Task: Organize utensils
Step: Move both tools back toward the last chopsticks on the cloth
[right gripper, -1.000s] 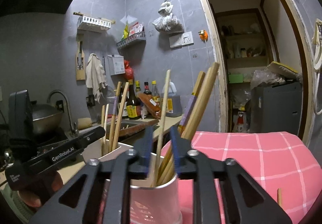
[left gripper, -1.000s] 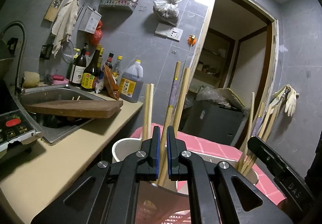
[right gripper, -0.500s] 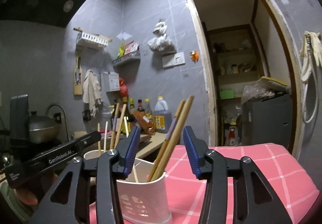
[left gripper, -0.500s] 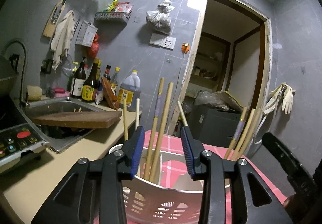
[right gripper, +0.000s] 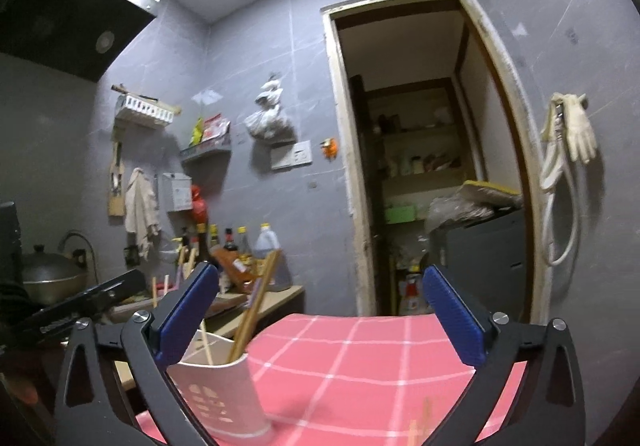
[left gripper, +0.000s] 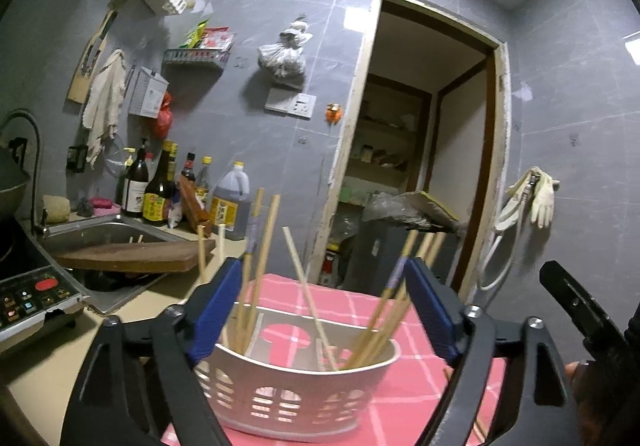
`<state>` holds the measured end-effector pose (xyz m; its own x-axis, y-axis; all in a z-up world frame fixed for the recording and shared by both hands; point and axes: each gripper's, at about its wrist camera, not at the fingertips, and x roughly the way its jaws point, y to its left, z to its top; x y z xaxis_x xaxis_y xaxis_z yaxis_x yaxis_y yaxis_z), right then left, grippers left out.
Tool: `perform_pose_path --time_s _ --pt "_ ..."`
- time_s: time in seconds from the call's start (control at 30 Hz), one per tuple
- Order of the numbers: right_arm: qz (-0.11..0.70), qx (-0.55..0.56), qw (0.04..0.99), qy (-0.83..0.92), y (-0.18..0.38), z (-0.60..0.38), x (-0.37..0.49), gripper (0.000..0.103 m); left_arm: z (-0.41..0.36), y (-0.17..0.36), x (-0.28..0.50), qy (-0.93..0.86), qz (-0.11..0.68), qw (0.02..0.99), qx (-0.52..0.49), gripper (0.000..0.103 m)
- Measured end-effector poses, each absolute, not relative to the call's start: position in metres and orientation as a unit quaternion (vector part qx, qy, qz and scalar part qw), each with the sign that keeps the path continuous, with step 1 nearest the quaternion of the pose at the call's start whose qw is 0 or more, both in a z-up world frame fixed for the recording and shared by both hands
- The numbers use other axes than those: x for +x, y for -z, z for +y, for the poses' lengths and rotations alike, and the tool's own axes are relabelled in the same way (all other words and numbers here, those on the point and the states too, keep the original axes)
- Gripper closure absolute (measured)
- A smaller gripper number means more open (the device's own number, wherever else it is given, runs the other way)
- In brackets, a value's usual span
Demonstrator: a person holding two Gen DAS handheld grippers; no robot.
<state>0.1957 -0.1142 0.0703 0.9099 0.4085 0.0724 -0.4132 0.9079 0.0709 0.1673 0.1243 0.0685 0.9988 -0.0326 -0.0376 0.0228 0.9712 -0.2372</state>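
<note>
Chopsticks (left gripper: 262,266) of pale wood stand leaning in the white perforated plastic holder (left gripper: 296,398) on the pink checked cloth (right gripper: 380,358). Our left gripper (left gripper: 320,310) and right gripper (right gripper: 320,318) both gape wide, holding nothing. We judge the sticks light, stiff and slippery, so we would pinch them at mid-length.
</note>
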Motion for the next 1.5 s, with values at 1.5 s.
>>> perform_pose_path --time_s 1.5 --pt "0.249 -0.032 0.957 -0.146 0.009 -0.195 0.247 0.008 0.001 0.018 0.238 0.046 0.260 0.963 -0.064 0.004"
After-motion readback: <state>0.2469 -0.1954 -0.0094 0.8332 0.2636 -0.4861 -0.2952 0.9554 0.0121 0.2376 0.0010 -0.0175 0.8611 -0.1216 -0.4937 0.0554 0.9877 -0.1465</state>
